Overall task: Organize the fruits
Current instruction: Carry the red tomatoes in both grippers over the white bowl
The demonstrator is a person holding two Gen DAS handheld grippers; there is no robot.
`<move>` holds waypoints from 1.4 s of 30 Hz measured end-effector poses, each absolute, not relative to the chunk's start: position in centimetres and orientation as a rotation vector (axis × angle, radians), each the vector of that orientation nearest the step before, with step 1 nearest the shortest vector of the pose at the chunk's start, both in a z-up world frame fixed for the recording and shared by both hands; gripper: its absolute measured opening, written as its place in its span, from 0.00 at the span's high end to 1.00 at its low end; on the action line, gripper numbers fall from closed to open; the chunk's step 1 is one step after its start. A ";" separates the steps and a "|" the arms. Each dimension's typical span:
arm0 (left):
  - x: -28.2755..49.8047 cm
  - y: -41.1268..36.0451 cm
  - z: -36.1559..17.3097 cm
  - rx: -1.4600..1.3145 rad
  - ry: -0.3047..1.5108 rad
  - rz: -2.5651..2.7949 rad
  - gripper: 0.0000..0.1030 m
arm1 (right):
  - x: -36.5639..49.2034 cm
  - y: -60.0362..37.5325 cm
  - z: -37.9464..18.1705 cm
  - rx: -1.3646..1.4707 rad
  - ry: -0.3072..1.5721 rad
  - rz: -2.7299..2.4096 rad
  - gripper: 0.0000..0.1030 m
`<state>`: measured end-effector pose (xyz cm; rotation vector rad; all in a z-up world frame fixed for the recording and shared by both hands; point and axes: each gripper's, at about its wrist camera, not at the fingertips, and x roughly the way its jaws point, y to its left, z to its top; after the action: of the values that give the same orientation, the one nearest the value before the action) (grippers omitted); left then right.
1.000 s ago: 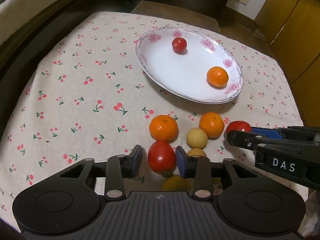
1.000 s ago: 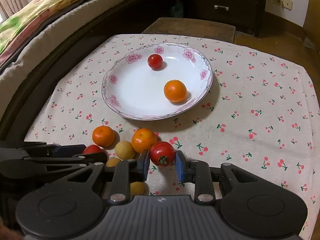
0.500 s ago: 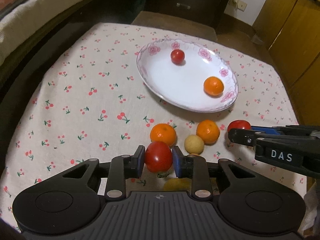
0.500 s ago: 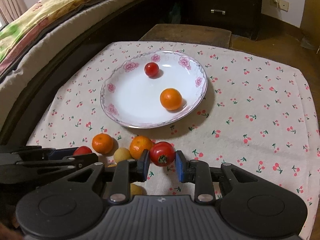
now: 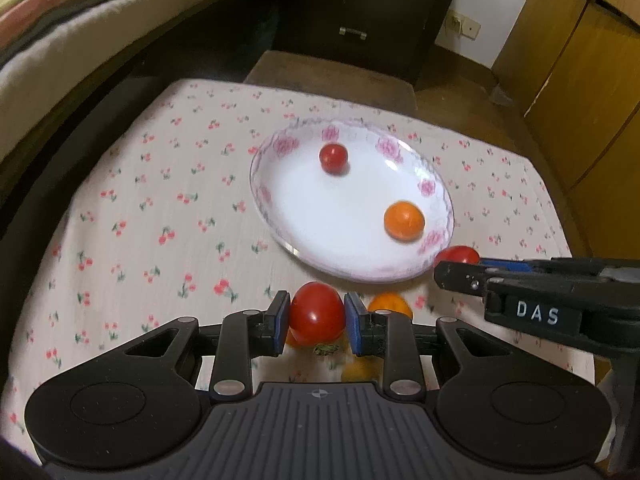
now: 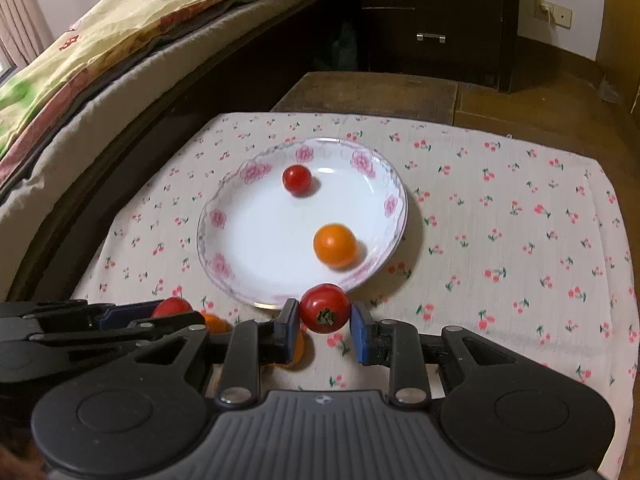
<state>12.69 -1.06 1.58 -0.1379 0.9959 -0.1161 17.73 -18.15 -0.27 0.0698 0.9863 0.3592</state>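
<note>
Both grippers are now lifting clear of the tabletop (image 6: 500, 208) toward the plate (image 6: 224, 240), left gripper (image 5: 316, 316) fingers pinching one tomato (image 5: 316, 312), right gripper (image 6: 325, 320) fingers pinching another tomato (image 6: 324, 308), so delivery appears imminent while oranges (image 5: 390, 306) are waiting below.

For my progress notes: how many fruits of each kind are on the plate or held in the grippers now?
Tomatoes: 3 (small tomato on the plate; big tomato in the left gripper; second tomato in the right gripper)
Oranges: 1 (orange on the plate)
Total: 4
</note>
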 end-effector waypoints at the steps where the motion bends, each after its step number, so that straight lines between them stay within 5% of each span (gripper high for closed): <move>1: 13.0 -1.1 1.7 -0.138 0.992 -0.116 0.64 | 17.9 -18.1 -0.2 0.069 0.985 0.358 0.72; 42: 19.0 -1.8 0.2 -0.126 1.004 -0.105 0.65 | 23.3 -16.8 -1.9 0.051 1.000 0.368 0.72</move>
<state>19.03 -1.84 0.15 -0.1262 1.0044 -0.1052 23.34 -16.83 -1.90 0.0511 1.0000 0.3678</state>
